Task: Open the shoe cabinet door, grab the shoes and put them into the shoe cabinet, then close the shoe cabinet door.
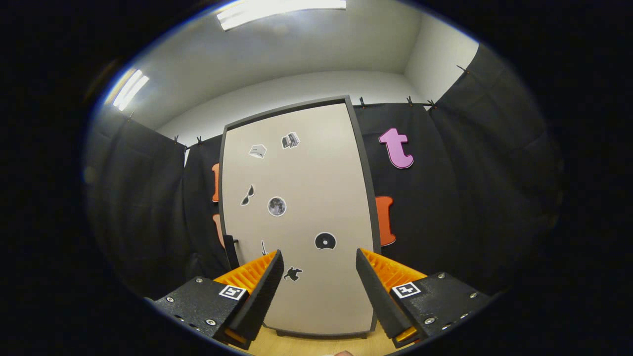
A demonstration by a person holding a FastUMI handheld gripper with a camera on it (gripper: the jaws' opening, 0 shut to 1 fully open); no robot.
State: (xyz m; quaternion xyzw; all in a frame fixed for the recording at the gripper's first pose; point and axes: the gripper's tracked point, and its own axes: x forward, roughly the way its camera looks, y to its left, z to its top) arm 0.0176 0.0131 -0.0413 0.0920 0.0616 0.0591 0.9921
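Ahead of gripper (320, 267): cabinet door (296, 198) closed, handle (230, 249) at left edge | jaws released, empty | risk: jaws slip off thin handle if misaligned.

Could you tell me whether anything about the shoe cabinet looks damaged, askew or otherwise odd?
Nothing stands out. The shoe cabinet door looks shut and undamaged, its stickers scattered but intact, the handle at its edge. The gripper is open, facing the door.
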